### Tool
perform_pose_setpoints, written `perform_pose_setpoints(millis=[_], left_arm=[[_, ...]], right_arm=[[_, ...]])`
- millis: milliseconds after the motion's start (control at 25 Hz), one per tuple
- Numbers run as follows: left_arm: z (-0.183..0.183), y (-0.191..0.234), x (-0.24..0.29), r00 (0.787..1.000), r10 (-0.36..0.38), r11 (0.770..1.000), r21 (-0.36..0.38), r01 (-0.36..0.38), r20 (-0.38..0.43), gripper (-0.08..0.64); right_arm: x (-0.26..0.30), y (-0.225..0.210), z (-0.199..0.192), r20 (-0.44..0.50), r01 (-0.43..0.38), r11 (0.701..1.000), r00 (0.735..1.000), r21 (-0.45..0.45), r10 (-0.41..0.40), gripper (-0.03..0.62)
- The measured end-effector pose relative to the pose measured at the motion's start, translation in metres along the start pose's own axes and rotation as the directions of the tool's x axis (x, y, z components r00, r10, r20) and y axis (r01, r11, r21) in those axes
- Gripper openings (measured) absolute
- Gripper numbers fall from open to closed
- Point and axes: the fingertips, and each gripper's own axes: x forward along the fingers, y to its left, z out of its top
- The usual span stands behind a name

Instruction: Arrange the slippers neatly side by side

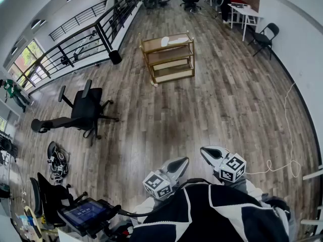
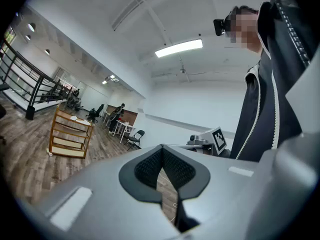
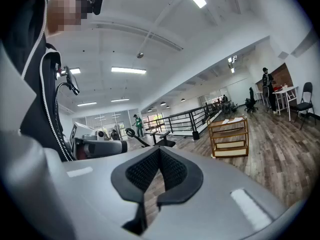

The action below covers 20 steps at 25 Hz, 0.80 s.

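Note:
No slipper shows plainly. Two pale things lie on the top shelf of a wooden rack far across the floor, too small to name. That rack also stands in the left gripper view and the right gripper view. My left gripper and right gripper are held close to my body at the bottom of the head view, both pointing up and away. The left gripper is shut with nothing in it. The right gripper is shut and holds nothing either.
A black office chair lies tipped on the wood floor at the left. A black railing runs along the left side. A white cable loops on the floor at the right. A folding chair and a white table stand far right.

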Motion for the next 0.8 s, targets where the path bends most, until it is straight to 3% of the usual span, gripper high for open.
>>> perform_pose_setpoints(millis=[800], left_arm=[[0.006, 0.010, 0.008, 0.999, -0.042, 0.999, 0.000, 0.042, -0.015, 0.020]], right_arm=[[0.008, -0.009, 0.008, 0.016, 0.029, 0.999, 0.999, 0.013, -0.029, 0.005]])
